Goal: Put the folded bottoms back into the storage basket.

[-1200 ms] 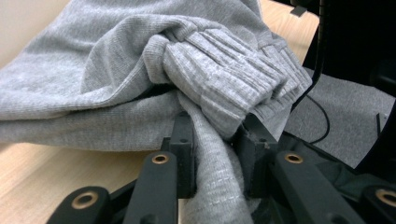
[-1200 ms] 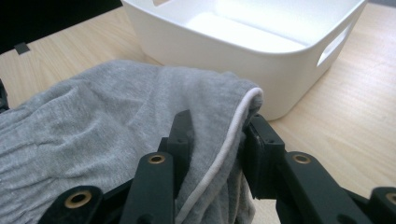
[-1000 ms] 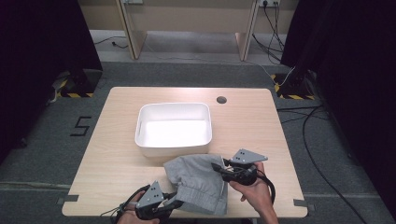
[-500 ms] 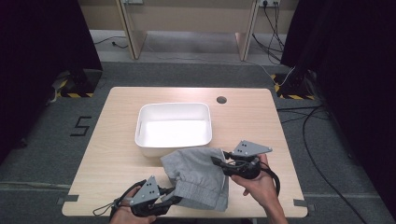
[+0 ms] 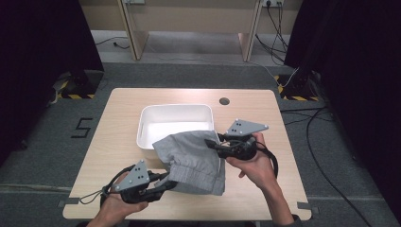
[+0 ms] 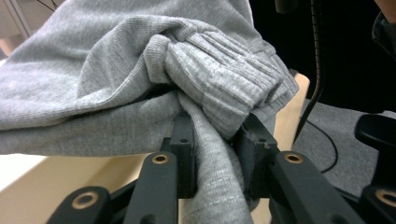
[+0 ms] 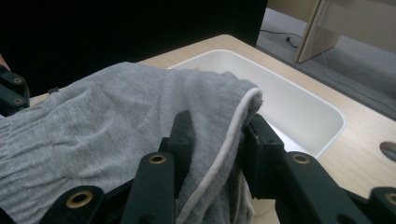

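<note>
Near edge: left gripper [image 5: 166,184] was clamped on ribbed cuff of grey garment [image 5: 196,158]; right gripper [image 5: 212,144] pinched its white-trimmed edge, w/ cloth raised between them over the front of the light wood desk [image 5: 113,142]. Garment's far part overlapped the near rim of the white bin [image 5: 149,118] mid-desk. Beyond: round cable hole [image 5: 224,101], grey carpet, cables, black curtains both sides, wood panels at back.

Grey ribbed-cuff garment [image 5: 195,158], white bin [image 5: 174,124], pale wood table [image 5: 118,132], black tongs [image 5: 169,185]
</note>
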The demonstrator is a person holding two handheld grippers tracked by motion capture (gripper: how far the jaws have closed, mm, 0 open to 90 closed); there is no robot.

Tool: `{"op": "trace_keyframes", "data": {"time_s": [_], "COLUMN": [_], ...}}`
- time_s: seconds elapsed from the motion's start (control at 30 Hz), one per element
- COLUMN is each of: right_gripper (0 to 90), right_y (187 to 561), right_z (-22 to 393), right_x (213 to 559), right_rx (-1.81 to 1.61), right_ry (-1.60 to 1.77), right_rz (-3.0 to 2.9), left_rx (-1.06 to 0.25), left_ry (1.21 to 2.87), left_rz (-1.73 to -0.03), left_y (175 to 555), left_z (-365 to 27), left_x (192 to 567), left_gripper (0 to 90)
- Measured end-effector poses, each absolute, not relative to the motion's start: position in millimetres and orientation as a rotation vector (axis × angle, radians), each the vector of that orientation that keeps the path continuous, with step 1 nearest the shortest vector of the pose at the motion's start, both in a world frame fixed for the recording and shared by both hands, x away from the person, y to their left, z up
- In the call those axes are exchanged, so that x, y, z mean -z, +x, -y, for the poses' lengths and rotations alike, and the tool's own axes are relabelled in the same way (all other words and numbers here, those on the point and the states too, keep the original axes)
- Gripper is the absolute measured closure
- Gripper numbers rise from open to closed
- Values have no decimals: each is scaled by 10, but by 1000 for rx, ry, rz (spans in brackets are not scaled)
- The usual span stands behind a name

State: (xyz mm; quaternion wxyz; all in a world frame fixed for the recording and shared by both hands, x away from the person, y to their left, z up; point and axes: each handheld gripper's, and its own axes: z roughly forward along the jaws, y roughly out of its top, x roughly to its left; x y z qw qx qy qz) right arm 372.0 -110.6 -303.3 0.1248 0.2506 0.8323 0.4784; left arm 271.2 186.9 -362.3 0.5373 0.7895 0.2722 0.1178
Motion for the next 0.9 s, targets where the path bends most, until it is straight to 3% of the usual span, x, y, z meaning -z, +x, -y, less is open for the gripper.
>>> {"op": "trace_keyframes", "data": {"time_s": [0.9], "right_gripper": [684], "right_y": [4537], "right_z": [582], "right_x": [2726], "right_rx": [-1367], "right_ry": [698], "right_rz": [-2444], "left_rx": [-365], "left_ry": [1856], "left_rz": [-774], "left_y": [3362], "left_z": [-2190], "left_x": [3427], "left_gripper": [700]}}
